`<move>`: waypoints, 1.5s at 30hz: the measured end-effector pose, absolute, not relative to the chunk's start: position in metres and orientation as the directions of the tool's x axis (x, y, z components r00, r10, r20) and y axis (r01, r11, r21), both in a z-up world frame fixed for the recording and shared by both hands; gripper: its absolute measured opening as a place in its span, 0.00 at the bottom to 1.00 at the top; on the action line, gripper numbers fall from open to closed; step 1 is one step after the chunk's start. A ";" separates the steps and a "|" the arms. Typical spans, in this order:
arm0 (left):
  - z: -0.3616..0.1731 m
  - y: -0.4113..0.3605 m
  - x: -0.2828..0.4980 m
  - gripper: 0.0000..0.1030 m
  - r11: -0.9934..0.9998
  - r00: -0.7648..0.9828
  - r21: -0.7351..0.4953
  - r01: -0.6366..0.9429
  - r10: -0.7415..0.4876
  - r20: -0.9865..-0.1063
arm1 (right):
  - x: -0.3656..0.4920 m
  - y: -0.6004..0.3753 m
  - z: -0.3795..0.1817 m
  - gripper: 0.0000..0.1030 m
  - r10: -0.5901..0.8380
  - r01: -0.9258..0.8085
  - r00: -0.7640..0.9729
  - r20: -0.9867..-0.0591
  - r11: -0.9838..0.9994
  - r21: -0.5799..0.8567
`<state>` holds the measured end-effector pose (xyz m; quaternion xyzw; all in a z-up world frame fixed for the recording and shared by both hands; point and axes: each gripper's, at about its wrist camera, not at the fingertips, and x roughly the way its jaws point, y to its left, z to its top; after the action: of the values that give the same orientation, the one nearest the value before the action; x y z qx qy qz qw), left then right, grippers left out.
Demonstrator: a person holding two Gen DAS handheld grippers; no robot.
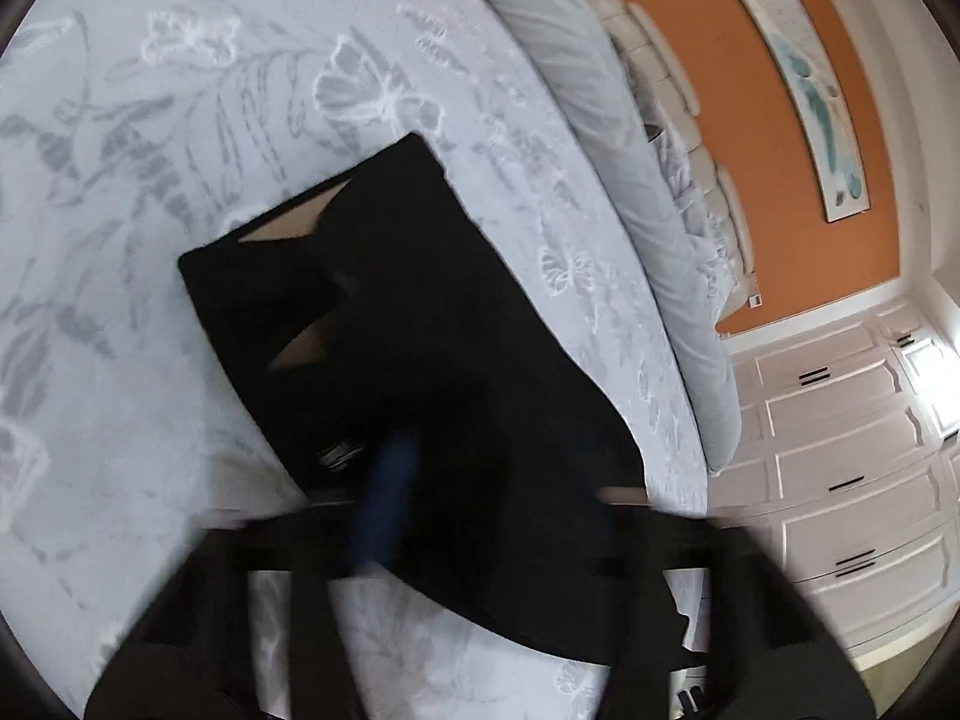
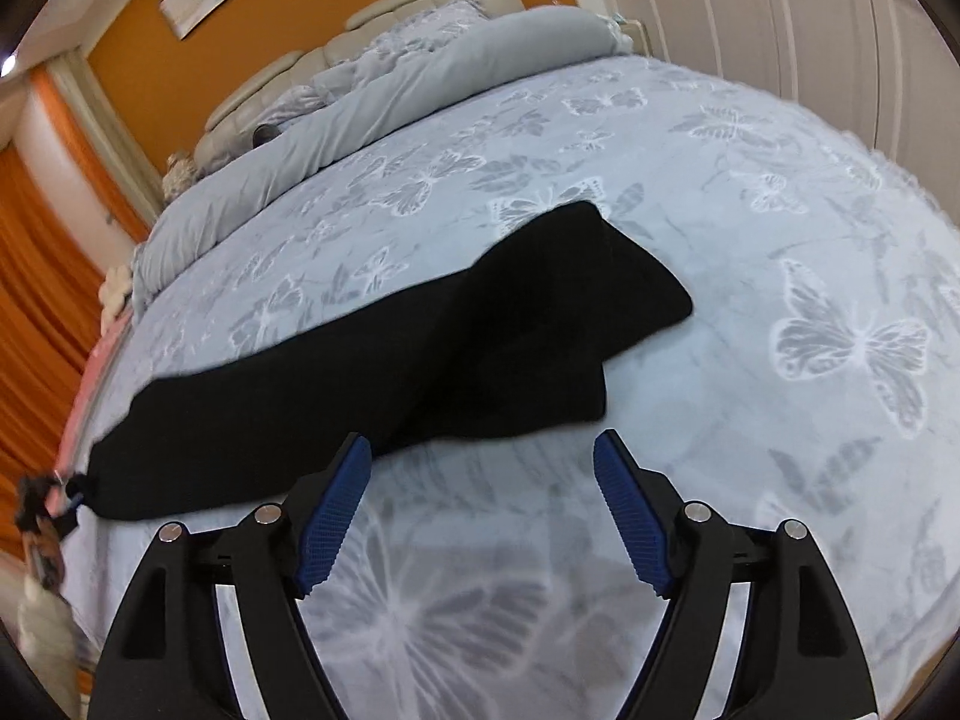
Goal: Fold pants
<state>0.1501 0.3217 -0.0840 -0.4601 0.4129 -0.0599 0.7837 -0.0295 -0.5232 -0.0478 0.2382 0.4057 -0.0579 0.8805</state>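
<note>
The black pants (image 2: pixel 420 354) lie on the pale blue butterfly bedspread (image 2: pixel 750 228), stretched from the bed's left edge to the middle. My right gripper (image 2: pixel 480 450) is open and empty, its blue pads (image 2: pixel 336 516) just short of the near edge of the pants. In the blurred left wrist view the pants (image 1: pixel 432 324) fill the centre, waistband end away from me. My left gripper (image 1: pixel 420 468) is over the black cloth; one blue finger (image 1: pixel 390 492) shows against it and the cloth hides the other, so I cannot tell how the jaws stand.
A folded grey duvet (image 2: pixel 384 96) and a padded headboard (image 2: pixel 360 30) lie at the far end of the bed. White drawers (image 1: pixel 840 468) stand beside the bed. Orange curtains (image 2: pixel 36 276) hang at the left.
</note>
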 end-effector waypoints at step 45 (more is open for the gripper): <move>-0.079 0.372 0.115 0.03 0.608 0.682 -0.740 -0.288 -0.412 -0.604 | -0.014 -0.535 -0.074 0.69 -0.011 0.405 0.670 -0.742 0.844 0.353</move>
<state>0.1147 0.3717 -0.0787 -0.4410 0.3968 -0.0387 0.8041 -0.0139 -0.5354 -0.0736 0.2534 0.3886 -0.1183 0.8780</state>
